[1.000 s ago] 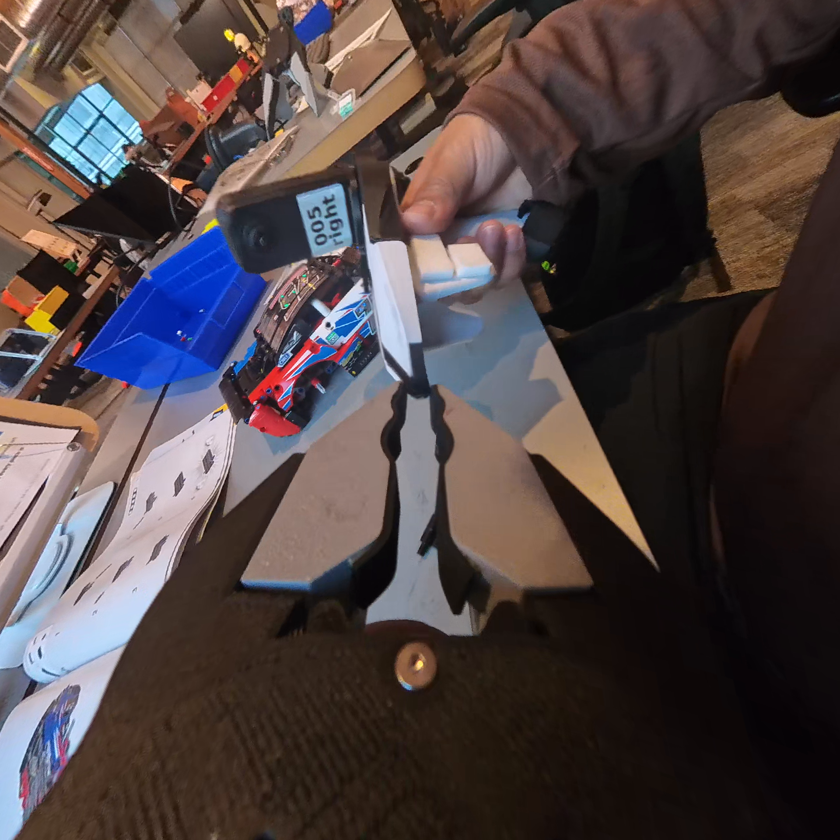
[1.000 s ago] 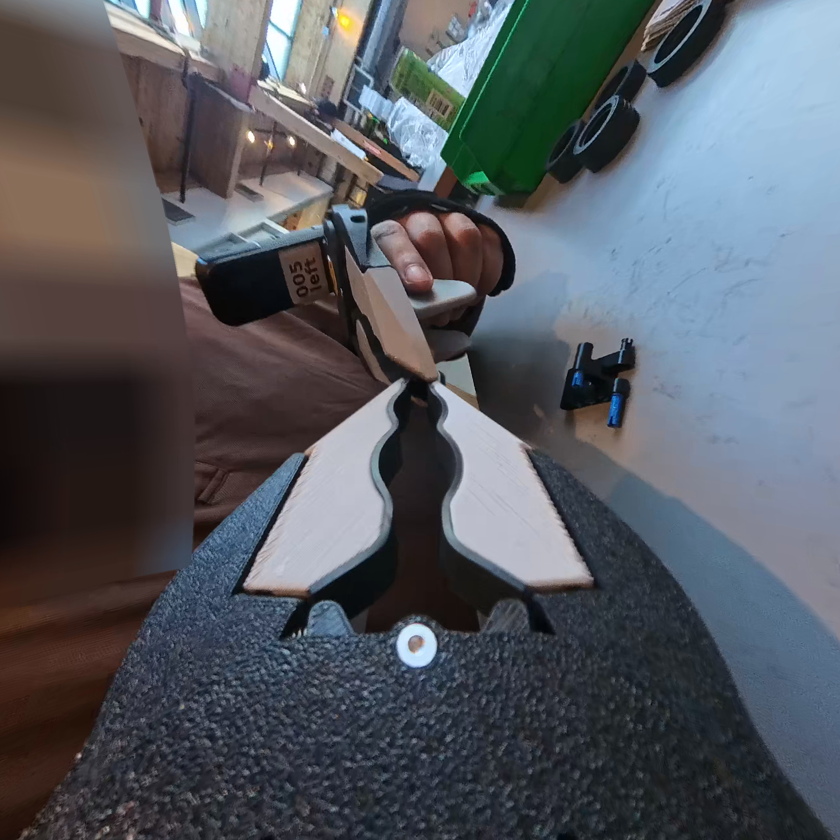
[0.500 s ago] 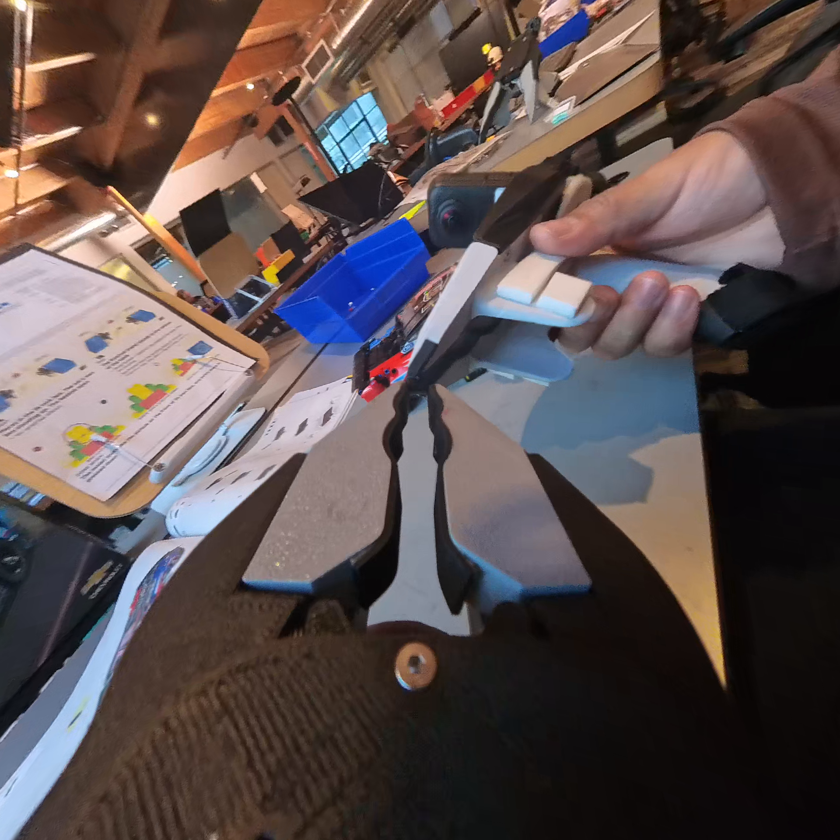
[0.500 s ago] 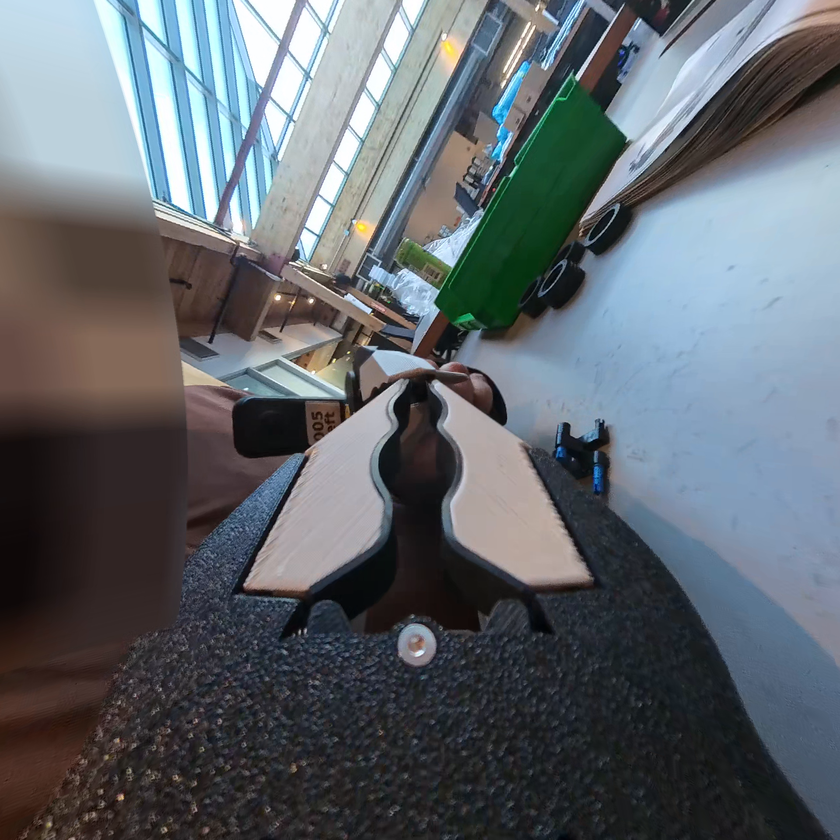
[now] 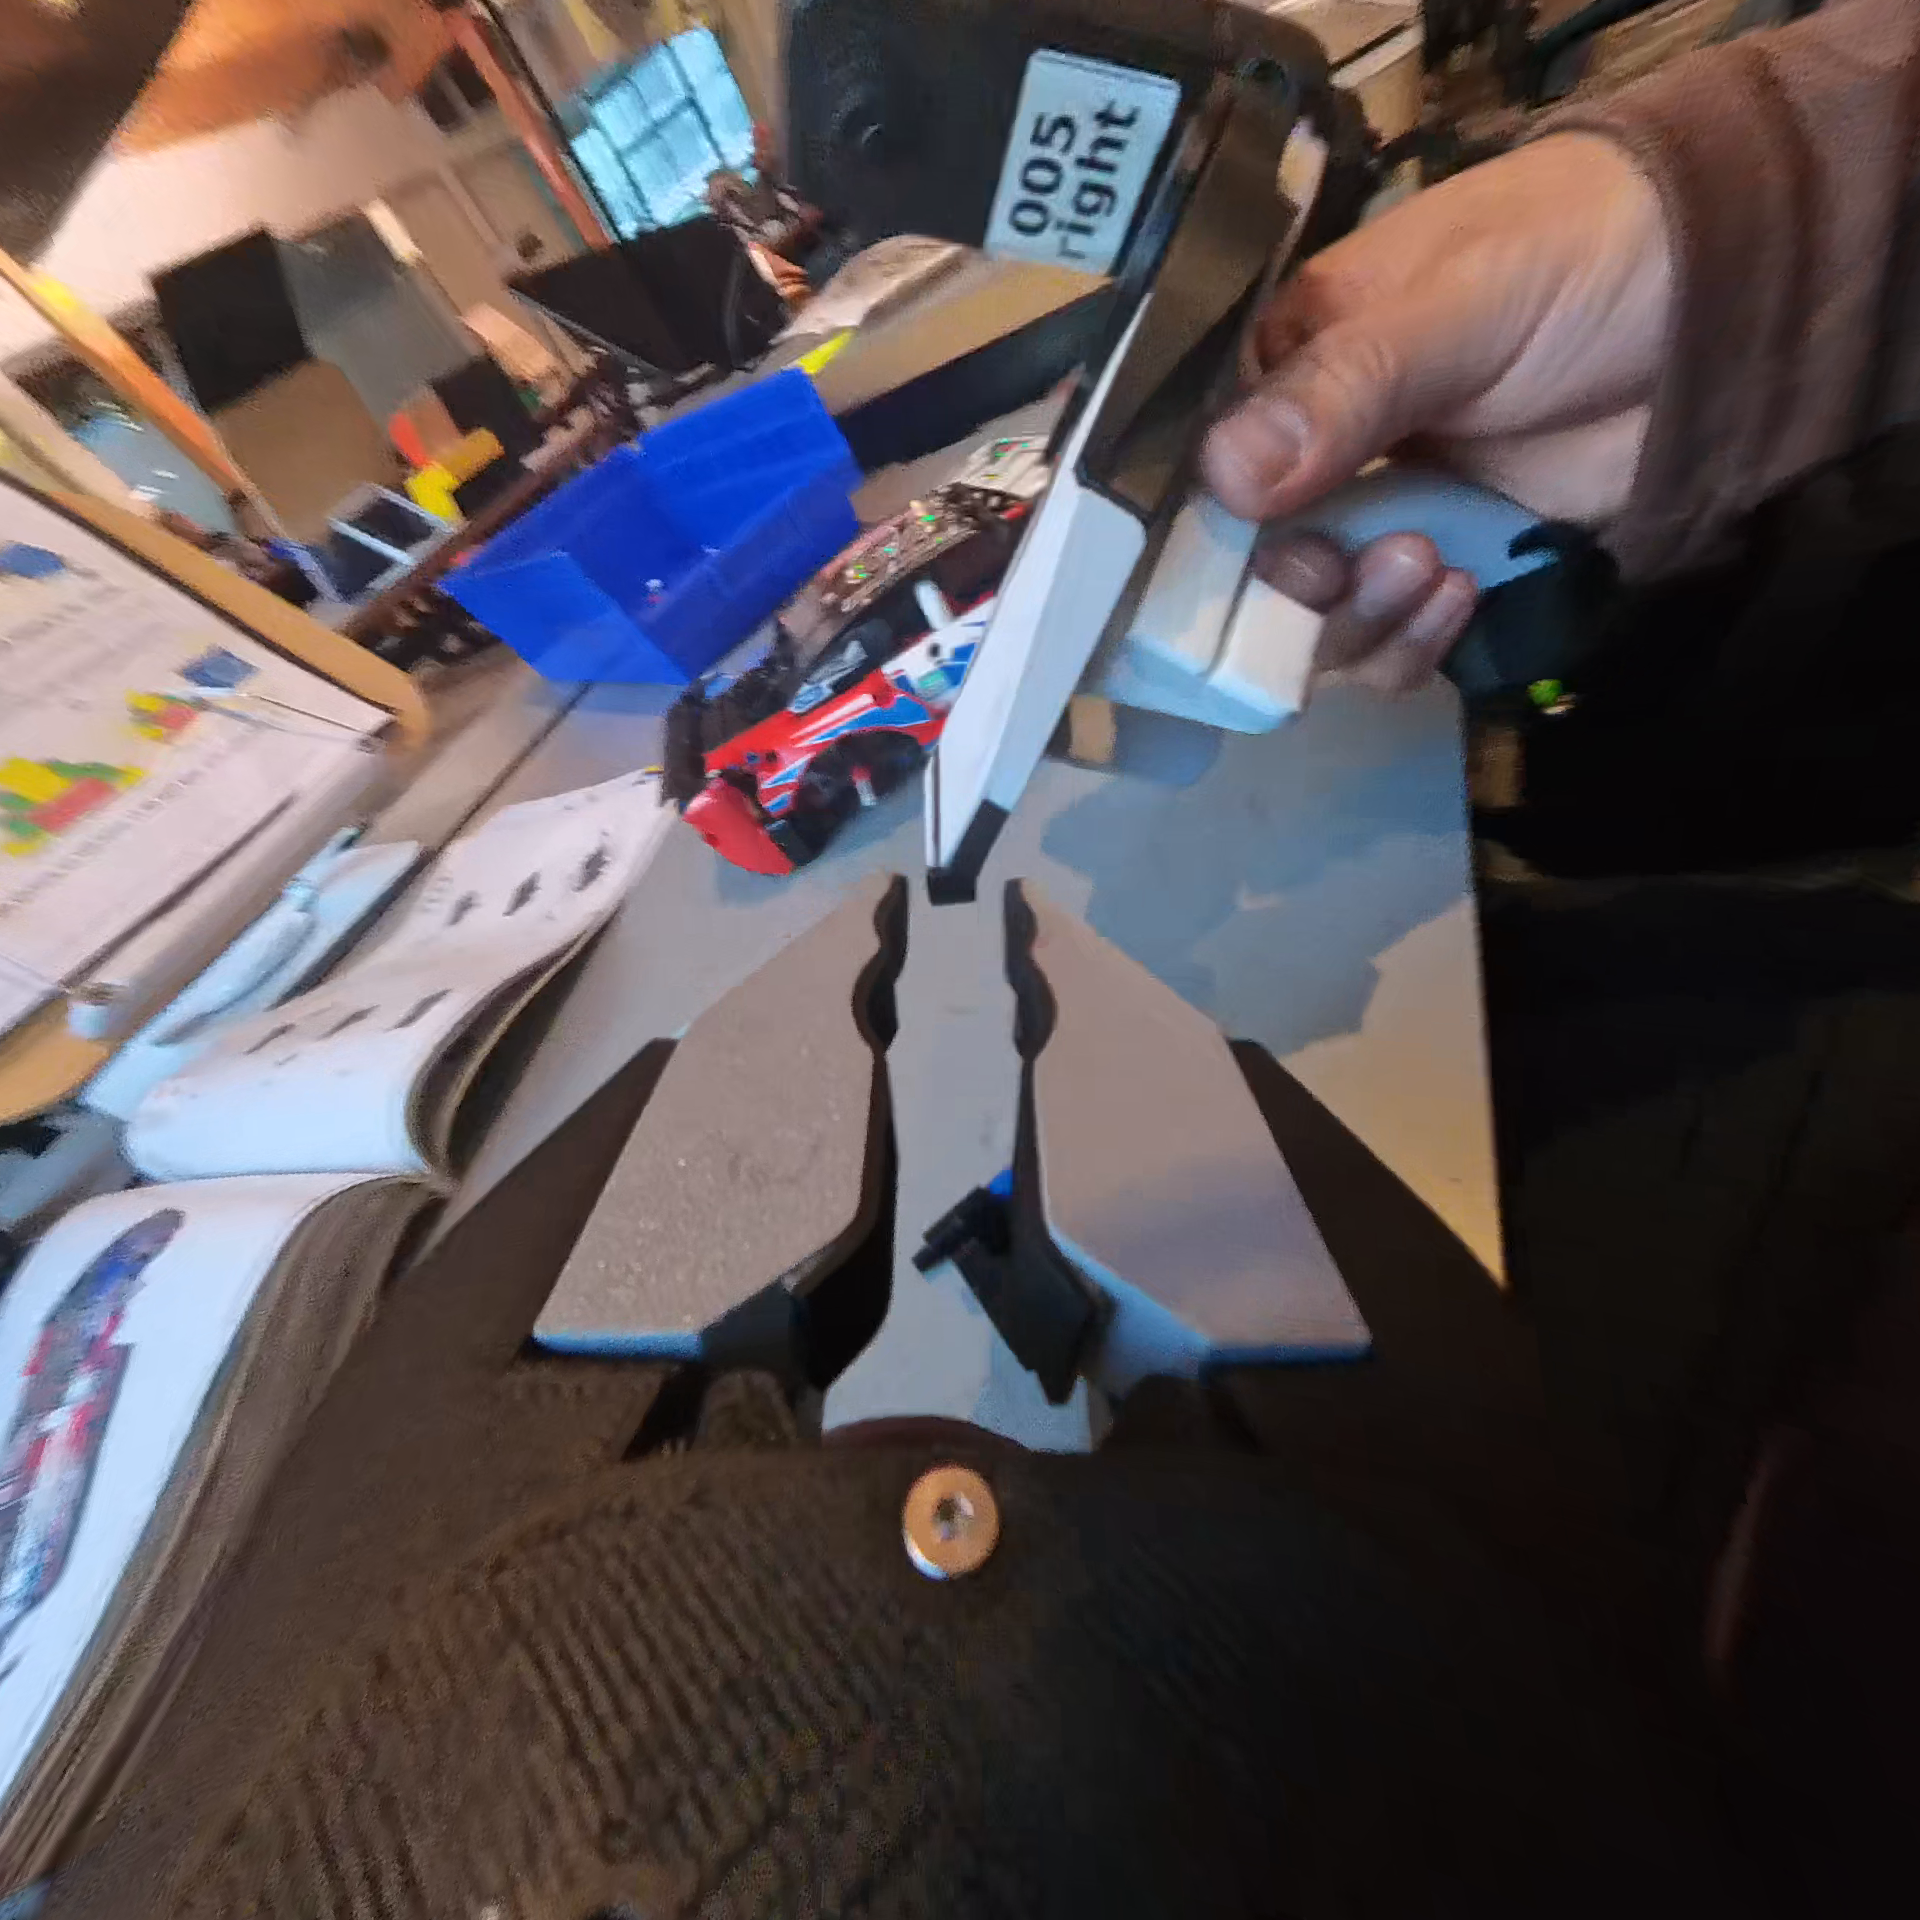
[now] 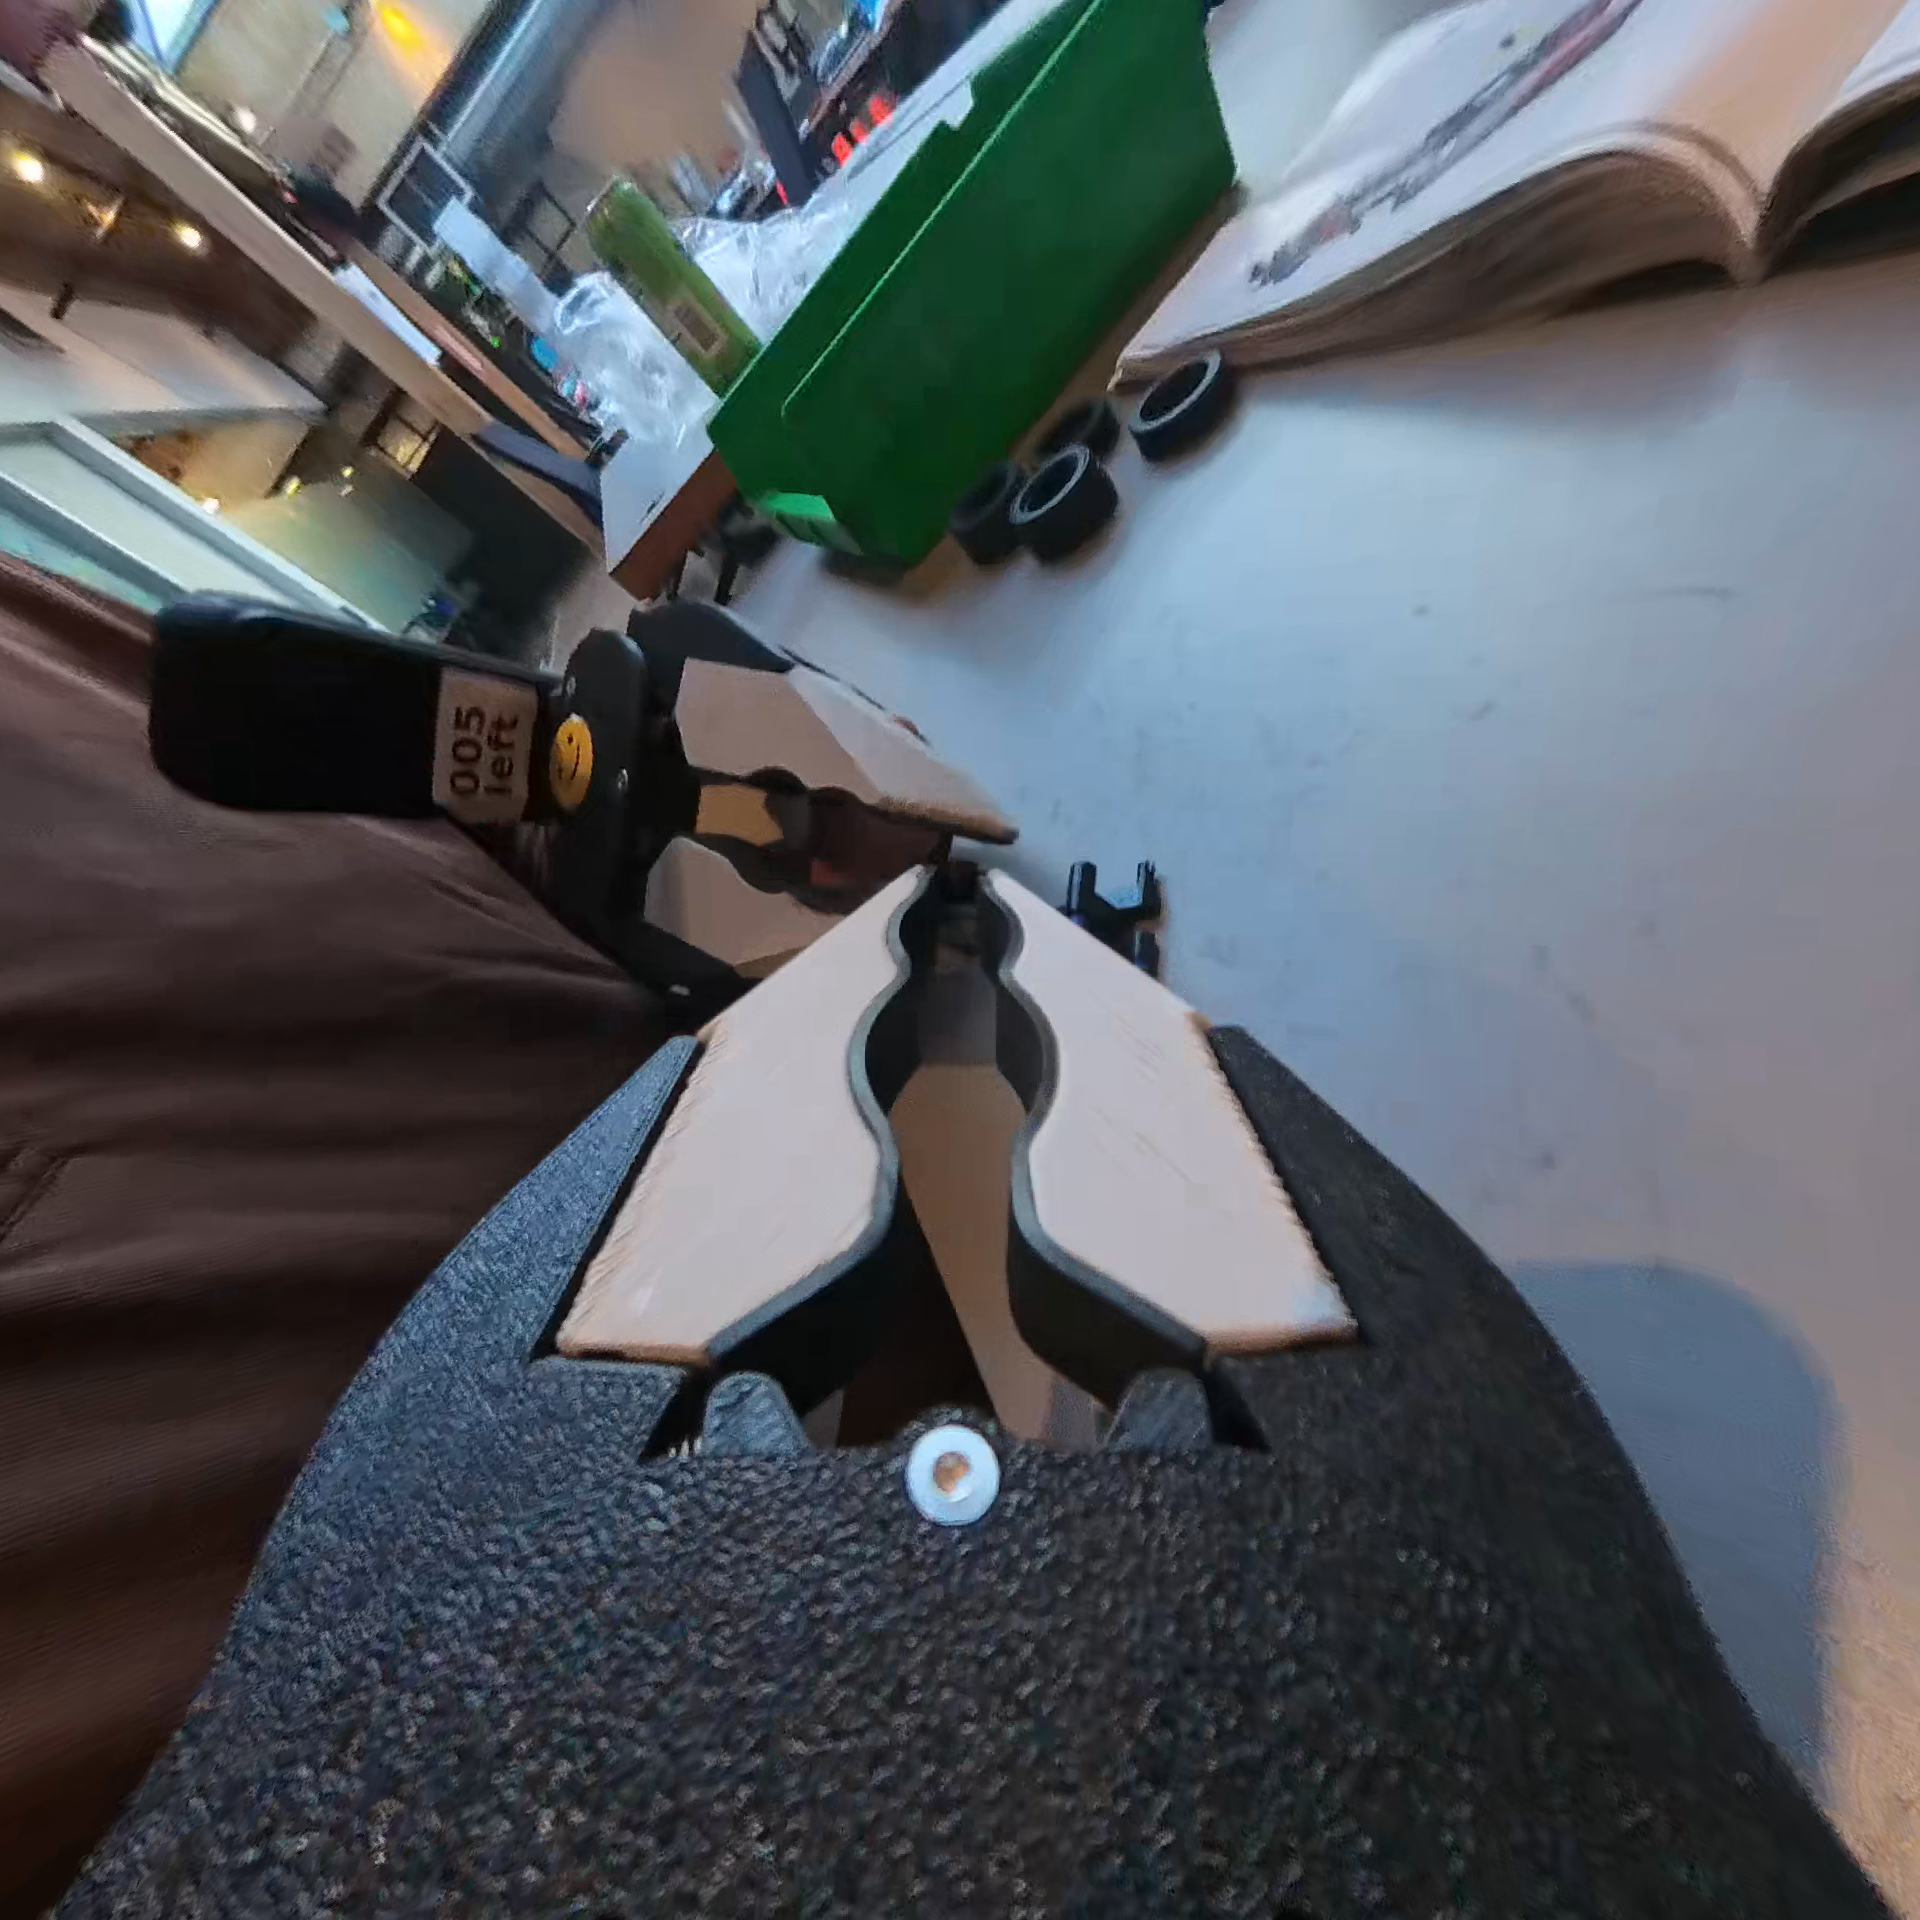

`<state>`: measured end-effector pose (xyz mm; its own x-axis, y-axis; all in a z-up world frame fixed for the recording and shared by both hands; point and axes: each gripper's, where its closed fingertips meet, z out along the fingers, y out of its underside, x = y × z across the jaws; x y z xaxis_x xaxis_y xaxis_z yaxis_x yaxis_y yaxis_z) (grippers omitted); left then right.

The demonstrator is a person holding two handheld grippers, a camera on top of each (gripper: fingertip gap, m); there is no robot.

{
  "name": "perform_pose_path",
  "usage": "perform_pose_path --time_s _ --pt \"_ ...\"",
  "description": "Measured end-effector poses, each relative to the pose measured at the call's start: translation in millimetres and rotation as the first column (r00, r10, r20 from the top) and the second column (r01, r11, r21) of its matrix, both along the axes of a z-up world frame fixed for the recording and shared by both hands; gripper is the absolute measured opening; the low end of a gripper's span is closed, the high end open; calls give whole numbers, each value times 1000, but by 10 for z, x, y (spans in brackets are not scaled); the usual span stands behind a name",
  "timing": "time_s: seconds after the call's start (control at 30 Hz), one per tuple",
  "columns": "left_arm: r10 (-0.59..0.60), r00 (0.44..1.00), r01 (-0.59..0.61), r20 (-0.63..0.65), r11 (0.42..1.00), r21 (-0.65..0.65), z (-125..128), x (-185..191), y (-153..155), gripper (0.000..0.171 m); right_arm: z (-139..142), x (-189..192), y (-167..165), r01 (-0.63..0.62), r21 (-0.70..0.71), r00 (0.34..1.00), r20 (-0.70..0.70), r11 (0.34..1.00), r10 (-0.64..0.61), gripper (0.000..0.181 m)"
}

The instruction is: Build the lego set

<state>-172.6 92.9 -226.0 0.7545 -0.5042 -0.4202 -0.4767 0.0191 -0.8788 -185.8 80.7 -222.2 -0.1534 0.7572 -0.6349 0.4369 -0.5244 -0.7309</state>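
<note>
In the left wrist view my left gripper is open over the grey table. The tip of my right gripper sits between its fingertips. In the right wrist view my right gripper is shut, with what looks like a small black lego piece pinched at the tips. The left gripper meets it there with its jaws apart. A black lego part with blue pins lies on the table just beyond; it also shows under the left gripper. A partly built red, white and blue lego car stands farther off.
A blue bin stands behind the car. An open instruction book lies to the left; it also shows in the right wrist view. A clipboard with a printed sheet is at far left. A green bin has black tyres beside it. Both grippers' tips are close together, under 4 cm apart.
My left gripper has opened; it was shut tip to tip with the right one. The right gripper has stayed shut. Both have dropped nearer the table.
</note>
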Motion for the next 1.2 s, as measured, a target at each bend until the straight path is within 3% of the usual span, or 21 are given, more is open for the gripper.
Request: perform_pose_path --time_s 0.07,0.17,0.3,0.5,0.7,0.83,1.03,1.2 --pt "-112 994 112 1 993 -30 -4 82 -86 24 -38 42 -28 -38 -31 998 38 999 39 6" --pt "-269 956 262 -112 962 -76 -81 142 -209 25 -89 113 -70 -99 -57 990 91 993 104 7" --pt "-349 904 336 -245 937 -95 -150 121 -250 23 -40 155 -191 -184 -178 975 87 967 202 7" --pt "-382 882 369 -276 924 -99 -185 165 -281 21 -134 149 -278 -219 -234 962 110 947 249 7" --pt "-339 908 330 -246 941 -78 -132 87 -243 5 -114 111 -251 -200 -262 968 98 944 232 7" --pt "-263 946 250 -191 964 -92 -202 66 -193 9 -184 68 -194 -148 -218 975 134 965 179 7" --pt "-187 943 179 -275 982 -55 -255 1 -138 8 -244 15 -151 -97 -220 981 143 971 131 6" --pt "-63 982 54 -176 997 -51 -187 -62 -47 7 -177 -17 -65 -30 -194 997 64 980 43 7"
